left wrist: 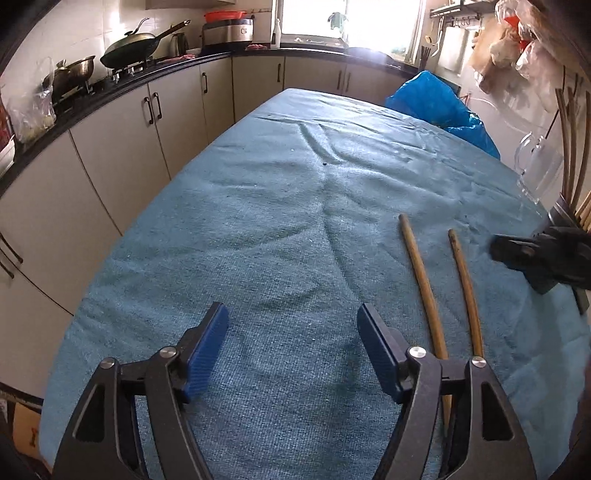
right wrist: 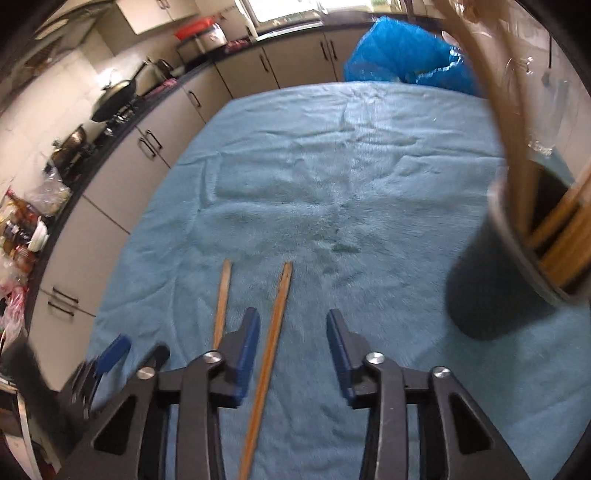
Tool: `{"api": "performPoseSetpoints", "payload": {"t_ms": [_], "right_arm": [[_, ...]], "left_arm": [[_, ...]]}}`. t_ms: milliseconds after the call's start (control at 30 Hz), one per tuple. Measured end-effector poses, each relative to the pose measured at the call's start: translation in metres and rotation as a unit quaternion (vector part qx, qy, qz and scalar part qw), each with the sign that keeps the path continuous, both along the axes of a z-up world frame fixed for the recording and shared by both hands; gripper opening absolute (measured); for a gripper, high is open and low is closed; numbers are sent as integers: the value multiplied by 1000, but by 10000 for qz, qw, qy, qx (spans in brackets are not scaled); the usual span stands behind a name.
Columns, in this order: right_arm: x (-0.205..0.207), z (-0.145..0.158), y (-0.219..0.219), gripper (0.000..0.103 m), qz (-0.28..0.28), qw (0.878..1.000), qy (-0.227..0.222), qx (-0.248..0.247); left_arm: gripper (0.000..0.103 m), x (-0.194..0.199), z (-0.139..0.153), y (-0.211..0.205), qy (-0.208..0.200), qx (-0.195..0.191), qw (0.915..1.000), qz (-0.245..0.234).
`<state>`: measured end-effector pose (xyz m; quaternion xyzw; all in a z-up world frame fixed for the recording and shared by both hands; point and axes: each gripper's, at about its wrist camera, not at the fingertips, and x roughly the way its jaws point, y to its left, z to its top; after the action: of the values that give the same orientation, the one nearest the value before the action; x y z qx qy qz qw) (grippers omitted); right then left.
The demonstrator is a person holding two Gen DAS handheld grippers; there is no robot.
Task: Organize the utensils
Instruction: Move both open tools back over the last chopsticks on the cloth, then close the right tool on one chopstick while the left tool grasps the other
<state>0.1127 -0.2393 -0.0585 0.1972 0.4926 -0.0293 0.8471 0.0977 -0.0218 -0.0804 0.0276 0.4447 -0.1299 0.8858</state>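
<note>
Kitchen setting: a table under a wrinkled teal cloth (left wrist: 258,206) fills both views, grey cabinets (left wrist: 110,147) along the left, a dark counter above them carrying a wok (left wrist: 129,46) and a rice cooker (left wrist: 227,33). Bright window at the far end; blue plastic bag (right wrist: 399,51) behind the table's far right edge.

I see two wooden chopsticks (left wrist: 421,280) flat on the cloth, roughly parallel, near right. A dark holder (right wrist: 491,280) with more sticks stands at the right, crowding that side of the right wrist view; a clear glass jug (left wrist: 535,173) sits beyond it.

My left gripper (left wrist: 291,350) — jaws wide apart, nothing between them, just left of the chopsticks. My right gripper (right wrist: 291,354) — jaws apart, straddling one chopstick (right wrist: 273,339), pads not pressing it.
</note>
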Motion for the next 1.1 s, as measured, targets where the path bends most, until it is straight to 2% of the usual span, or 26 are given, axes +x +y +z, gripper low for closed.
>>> {"api": "performPoseSetpoints", "payload": {"t_ms": [33, 233, 267, 333, 400, 533, 667, 767, 833, 867, 933, 1000, 1100], "right_arm": [[7, -4, 1, 32, -12, 10000, 76, 8], [41, -24, 8, 25, -80, 9991, 385, -131], [44, -23, 11, 24, -73, 9990, 344, -271], [50, -23, 17, 14, 16, 9974, 393, -597], [49, -23, 19, 10, 111, 9968, 393, -682], [31, -20, 8, 9, 18, 9986, 261, -466], [-2, 1, 0, 9, -11, 9989, -191, -430], [-29, 16, -6, 9, -78, 9980, -521, -361], [-46, 24, -11, 9, -172, 9966, -712, -367], [-51, 28, -14, 9, -185, 9963, -759, -346], [-61, 33, -19, 9, -208, 9958, -852, -269], [-68, 37, -22, 9, -227, 9951, -938, -222], [-77, 42, -24, 9, -204, 9943, -1031, -187]], "left_arm": [[72, 1, 0, 1, 4, -46, 10000, -1], [75, 2, -1, 2, 17, -140, 9999, -30], [75, 2, 0, 3, 19, -153, 9999, -30], [75, 4, -1, 2, 25, -158, 9999, -30], [75, 4, -1, 2, 26, -133, 9999, -33], [75, 8, 2, 1, 172, -204, 9996, -105], [75, 19, 14, -10, 445, -591, 9967, -324], [74, 29, 22, -28, 626, -707, 9942, -512], [68, 38, 25, -45, 767, -753, 9922, -627], [60, 42, 25, -51, 818, -706, 9922, -628], [58, 53, 23, -72, 977, -645, 9902, -758], [46, 61, 17, -86, 1101, -483, 9904, -684], [41, 70, 6, -106, 1217, -209, 9902, -650]]}}
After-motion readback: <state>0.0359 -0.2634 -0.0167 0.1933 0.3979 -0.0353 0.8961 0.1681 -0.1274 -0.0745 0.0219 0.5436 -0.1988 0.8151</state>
